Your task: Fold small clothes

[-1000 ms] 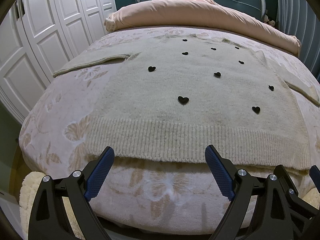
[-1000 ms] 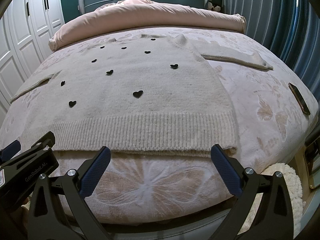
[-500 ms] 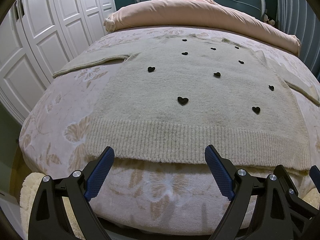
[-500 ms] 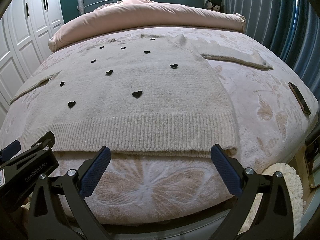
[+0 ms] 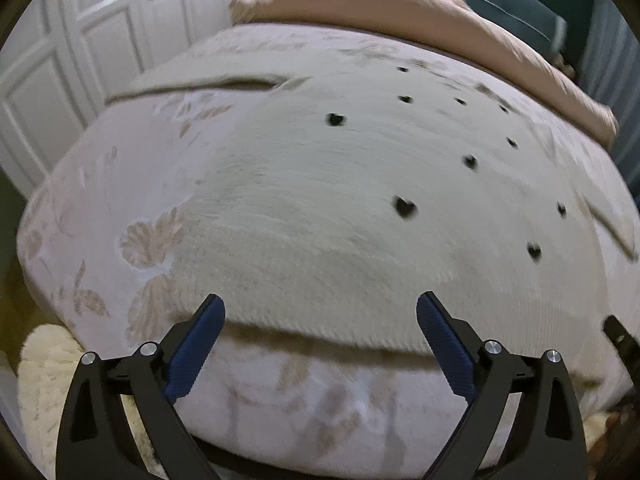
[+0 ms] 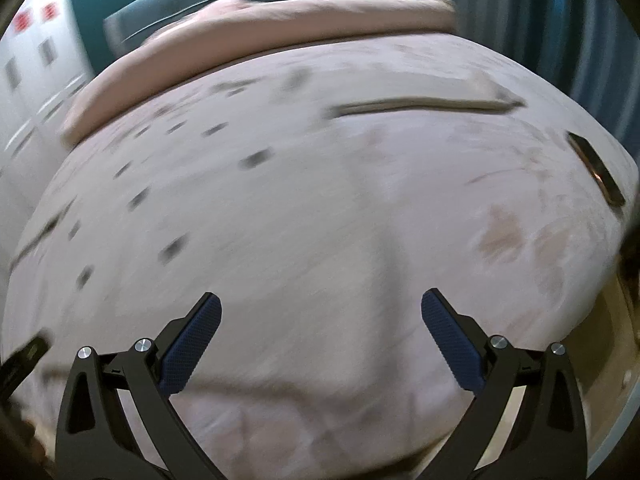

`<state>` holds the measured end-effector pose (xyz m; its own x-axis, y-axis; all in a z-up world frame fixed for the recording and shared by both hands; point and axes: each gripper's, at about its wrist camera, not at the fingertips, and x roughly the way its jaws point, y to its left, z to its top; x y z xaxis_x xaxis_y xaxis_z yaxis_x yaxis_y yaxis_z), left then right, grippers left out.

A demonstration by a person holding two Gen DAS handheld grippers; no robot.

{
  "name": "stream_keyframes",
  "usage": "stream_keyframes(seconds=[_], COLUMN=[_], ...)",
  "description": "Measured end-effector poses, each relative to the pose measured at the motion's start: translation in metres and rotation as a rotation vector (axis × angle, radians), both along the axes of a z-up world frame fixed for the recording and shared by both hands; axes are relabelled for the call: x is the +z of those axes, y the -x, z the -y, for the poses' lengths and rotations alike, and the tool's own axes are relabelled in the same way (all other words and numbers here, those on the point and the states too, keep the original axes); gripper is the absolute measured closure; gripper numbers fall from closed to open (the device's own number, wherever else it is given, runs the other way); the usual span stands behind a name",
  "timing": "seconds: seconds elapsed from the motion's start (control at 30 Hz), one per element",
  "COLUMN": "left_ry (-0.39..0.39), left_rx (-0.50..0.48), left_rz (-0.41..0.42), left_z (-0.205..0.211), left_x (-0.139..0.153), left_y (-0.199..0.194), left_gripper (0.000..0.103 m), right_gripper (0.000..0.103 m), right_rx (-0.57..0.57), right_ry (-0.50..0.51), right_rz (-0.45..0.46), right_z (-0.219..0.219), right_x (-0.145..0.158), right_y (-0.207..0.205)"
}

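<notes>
A cream knit sweater [image 5: 320,200] with small black hearts lies flat on the bed, ribbed hem nearest me and sleeves spread out. Its left sleeve [image 5: 192,84] points towards the wardrobe. My left gripper [image 5: 319,300] hovers over the left part of the hem, its jaws opening with nothing pressed between the blue pads. In the blurred right wrist view the sweater [image 6: 240,220] fills the left and middle, and its right sleeve [image 6: 432,106] lies farther back. My right gripper [image 6: 321,296] stands open over the hem's right end, holding nothing.
A floral bedspread [image 5: 100,240] covers the bed, with a rolled pink duvet [image 5: 400,12] at its head. White wardrobe doors [image 5: 80,60] stand to the left. A dark phone [image 6: 596,168] lies near the bed's right edge. A fluffy rug [image 5: 40,380] lies on the floor.
Both grippers have rolled and swung apart along the hem: the left one leftward, the right one rightward and faster, blurring its view. The left jaws stand slightly wider.
</notes>
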<state>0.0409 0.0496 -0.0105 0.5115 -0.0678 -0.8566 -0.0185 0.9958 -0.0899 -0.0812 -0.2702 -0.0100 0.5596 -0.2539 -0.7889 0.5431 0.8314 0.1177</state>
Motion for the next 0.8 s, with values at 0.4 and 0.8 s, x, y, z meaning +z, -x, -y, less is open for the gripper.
stream_keyframes(seconds=[0.4,0.8], left_ry=[0.058,0.059], left_rx=[-0.003,-0.047], left_rz=[-0.001,0.093], left_z=[0.004,0.053], left_x=[-0.002,-0.005], left_y=[-0.086,-0.163], left_gripper=[0.008,0.011], right_gripper=[0.005,0.088], right_rx=[-0.377,-0.405], right_ry=[-0.166,-0.211], right_rz=[0.114,0.305], right_z=[0.297,0.354], right_x=[-0.027,-0.001], right_y=[-0.066,-0.157])
